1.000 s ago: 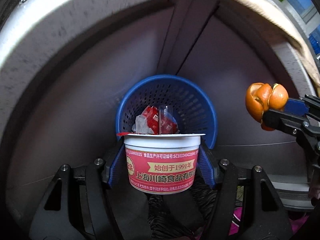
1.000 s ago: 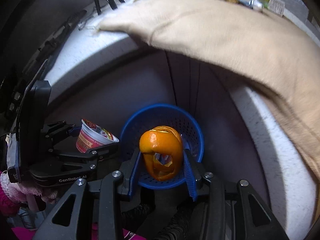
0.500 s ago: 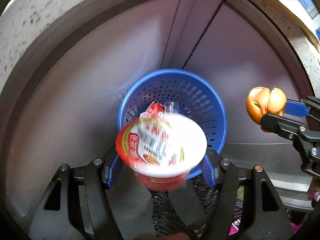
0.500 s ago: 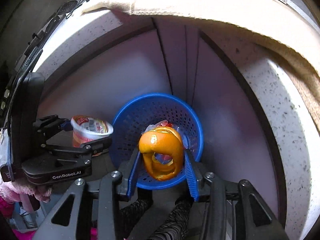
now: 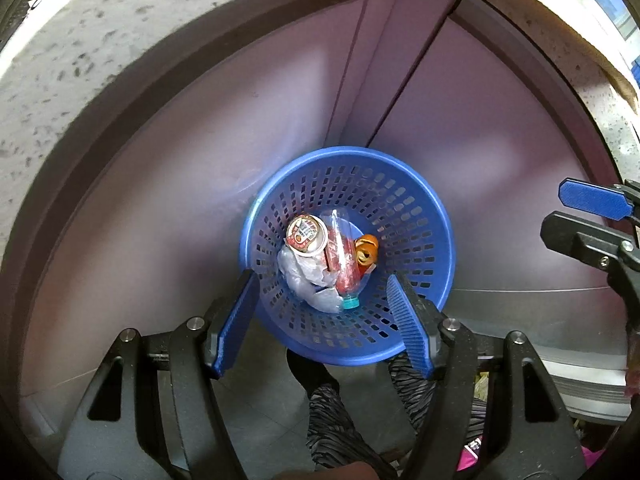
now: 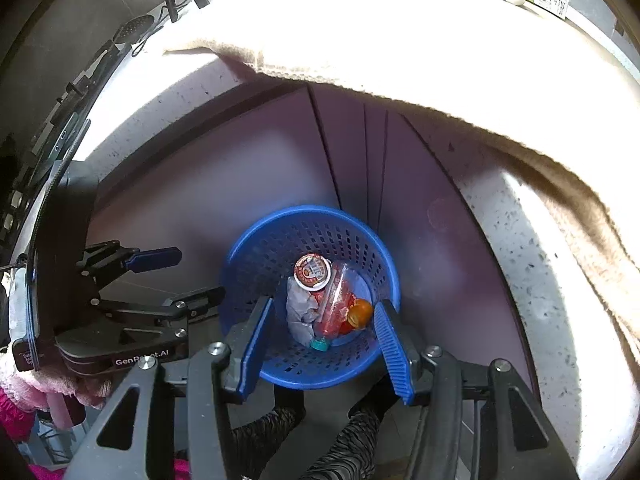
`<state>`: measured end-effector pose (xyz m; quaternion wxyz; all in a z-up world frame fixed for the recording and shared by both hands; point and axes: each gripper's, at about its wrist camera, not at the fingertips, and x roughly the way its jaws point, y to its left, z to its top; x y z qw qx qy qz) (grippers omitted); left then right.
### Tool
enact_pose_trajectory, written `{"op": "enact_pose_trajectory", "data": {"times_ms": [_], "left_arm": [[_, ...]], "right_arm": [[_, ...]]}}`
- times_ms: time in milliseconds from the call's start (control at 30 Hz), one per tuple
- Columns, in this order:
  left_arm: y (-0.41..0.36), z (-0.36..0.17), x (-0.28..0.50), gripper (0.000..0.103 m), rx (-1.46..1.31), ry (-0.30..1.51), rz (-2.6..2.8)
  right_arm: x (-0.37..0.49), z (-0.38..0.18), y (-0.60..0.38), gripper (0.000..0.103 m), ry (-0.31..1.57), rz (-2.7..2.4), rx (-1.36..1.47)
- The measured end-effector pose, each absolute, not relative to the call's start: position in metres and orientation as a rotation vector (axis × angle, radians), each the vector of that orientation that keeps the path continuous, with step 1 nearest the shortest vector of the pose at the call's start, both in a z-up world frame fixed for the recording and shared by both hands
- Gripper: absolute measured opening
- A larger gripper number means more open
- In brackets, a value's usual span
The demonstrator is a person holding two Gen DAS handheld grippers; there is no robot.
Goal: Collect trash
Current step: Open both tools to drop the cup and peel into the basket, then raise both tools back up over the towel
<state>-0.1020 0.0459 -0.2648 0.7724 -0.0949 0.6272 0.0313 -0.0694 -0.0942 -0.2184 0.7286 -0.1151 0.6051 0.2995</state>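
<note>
Around you: mauve cabinet panels [image 5: 248,168] meeting at a vertical seam, under a speckled pale stone counter edge [image 5: 60,60]. A beige cloth [image 6: 400,40] drapes over the counter, brightly lit. Grey tiled floor [image 5: 264,408] below. Window [image 5: 612,12] at upper right.

The basket [image 5: 416,216] is perforated blue plastic with a slight gloss. The counter edge [image 5: 80,60] looks like speckled stone, the cloth [image 6: 400,40] coarse, and the cabinet panels [image 5: 200,168] smooth matt.

Black left gripper [image 5: 324,320] and right gripper [image 6: 322,346] — ribbed blue pads, silver screws, "GenRobot.AI" lettering.
</note>
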Motion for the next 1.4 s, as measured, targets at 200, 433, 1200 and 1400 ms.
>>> {"op": "enact_pose_trajectory", "data": {"times_ms": [200, 433, 1200, 1400], "left_arm": [[0.05, -0.246, -0.104, 0.068, -0.208, 1.326, 0.073], [0.055, -0.197, -0.104, 0.068, -0.204, 1.226, 0.069], [0.057, -0.086, 0.019, 0.07, -0.272, 0.983, 0.117], [0.045, -0.077, 0.073, 0.07, -0.303, 0.955, 0.125]], "right_arm": [[-0.075, -0.2, -0.096, 0.056, 1.315, 0.689, -0.239], [-0.076, -0.154, -0.112, 0.068, 1.247, 0.772, -0.168], [0.092, -0.039, -0.202, 0.085, 0.969, 0.659, -0.069], [0.15, -0.038, -0.212, 0.09, 0.943, 0.612, -0.117]]}}
